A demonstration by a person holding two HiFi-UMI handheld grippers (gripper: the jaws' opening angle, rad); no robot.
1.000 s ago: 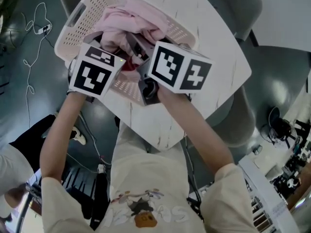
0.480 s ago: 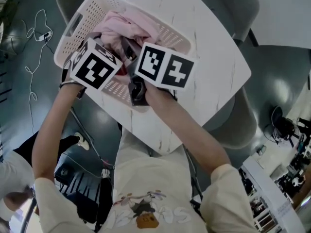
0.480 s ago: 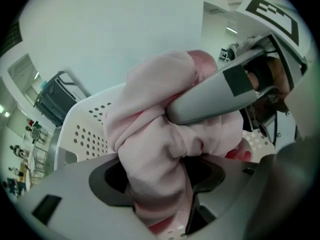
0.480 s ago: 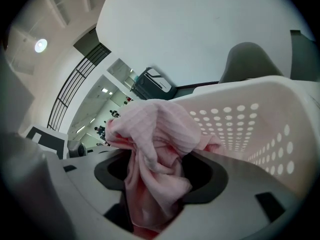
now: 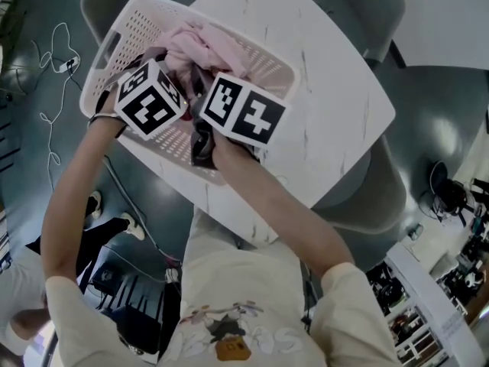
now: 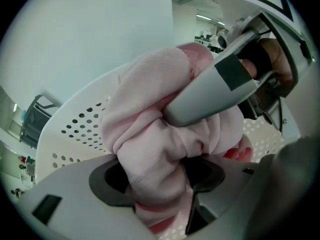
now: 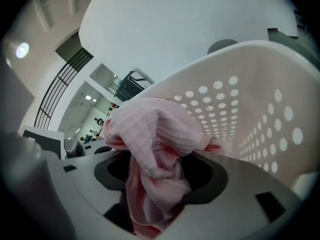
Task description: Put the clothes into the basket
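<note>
A pink garment (image 5: 200, 43) hangs bunched inside the white perforated basket (image 5: 126, 29) on the table. In the head view both marker cubes sit low over the basket, the left one (image 5: 150, 100) beside the right one (image 5: 244, 110), and they hide the jaws. My left gripper (image 6: 160, 196) is shut on a thick fold of the pink garment (image 6: 150, 134). The right gripper's grey finger (image 6: 215, 91) crosses close above that fold. My right gripper (image 7: 155, 191) is shut on another bunch of the same garment (image 7: 155, 129), with the basket wall (image 7: 250, 109) just behind.
The basket stands at the near left corner of a white marble table (image 5: 336, 90) and overhangs its edge. Grey chairs (image 5: 378, 197) stand around the table. Cables (image 5: 46, 90) lie on the dark floor at left. Shoes (image 5: 130, 222) show below the table edge.
Both grippers have sunk into the basket with the pink garment still in them. The left cube has rolled, showing a different face. The garment lies lower in the basket.
</note>
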